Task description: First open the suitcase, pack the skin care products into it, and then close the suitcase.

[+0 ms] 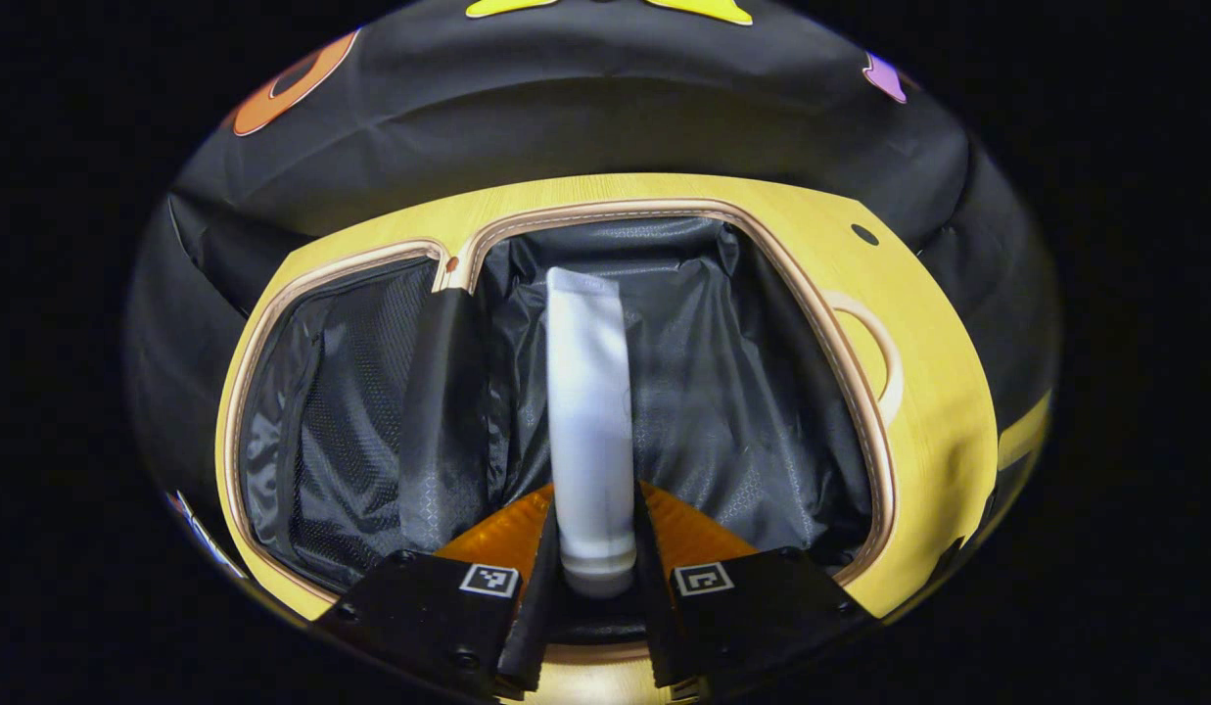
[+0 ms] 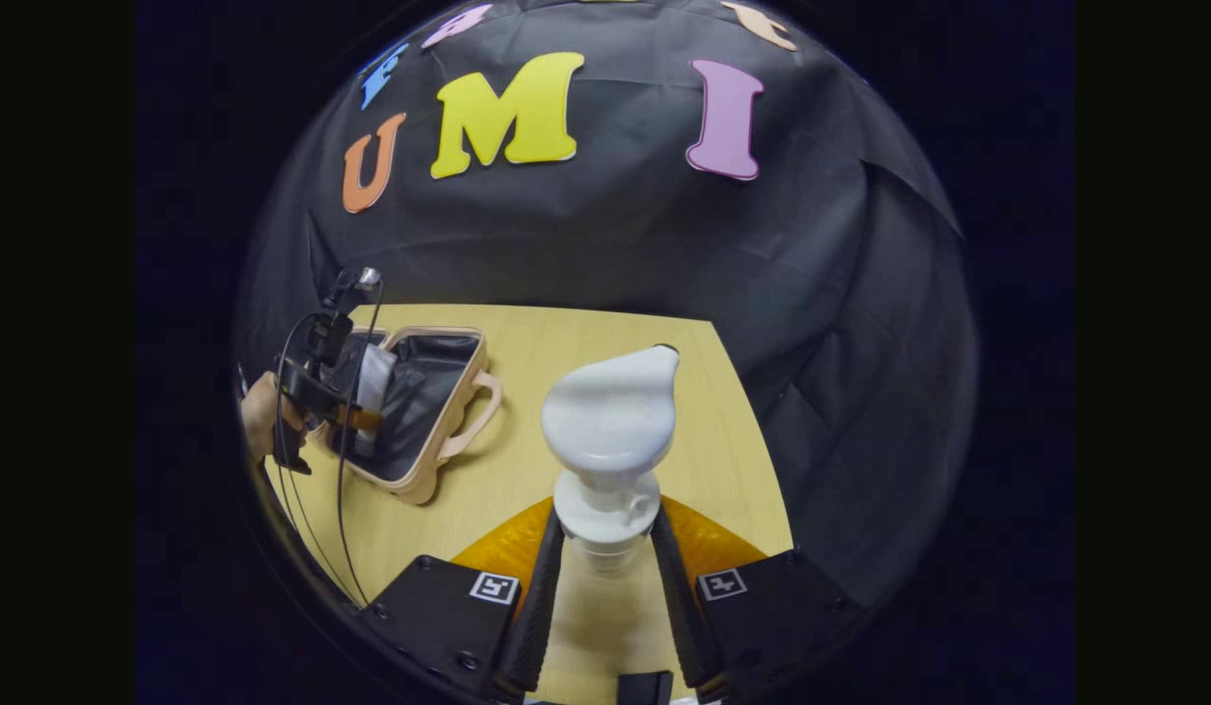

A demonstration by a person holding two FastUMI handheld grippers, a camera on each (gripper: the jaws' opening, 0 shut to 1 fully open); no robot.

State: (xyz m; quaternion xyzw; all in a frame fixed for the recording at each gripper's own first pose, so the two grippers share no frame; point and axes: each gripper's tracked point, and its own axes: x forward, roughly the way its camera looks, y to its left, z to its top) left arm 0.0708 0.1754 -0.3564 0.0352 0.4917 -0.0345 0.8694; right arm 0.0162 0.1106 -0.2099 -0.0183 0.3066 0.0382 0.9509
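The suitcase [image 1: 889, 411] is seen lying open on the wooden table [image 2: 605, 333], so the opening step can be judged done; packing is under way and closing is left. In the left gripper view its dark-lined compartments span from 9 to 3 o'clock, and nothing is seen resting on the lining yet. In the right gripper view the case lies at 9 o'clock, well apart from the right gripper [image 2: 605, 578].

A white tube [image 1: 587, 411] is held by the left gripper [image 1: 595, 578], both fingers pressed on its cap end, the tube pointing toward 12 o'clock over the right-hand compartment. The left gripper is carried in a hand [image 2: 260, 416] at the case's near edge.

A white pump bottle [image 2: 613, 431] is clamped at its collar by the right gripper, narrowly closed, its nozzle toward 1 o'clock, above the table.
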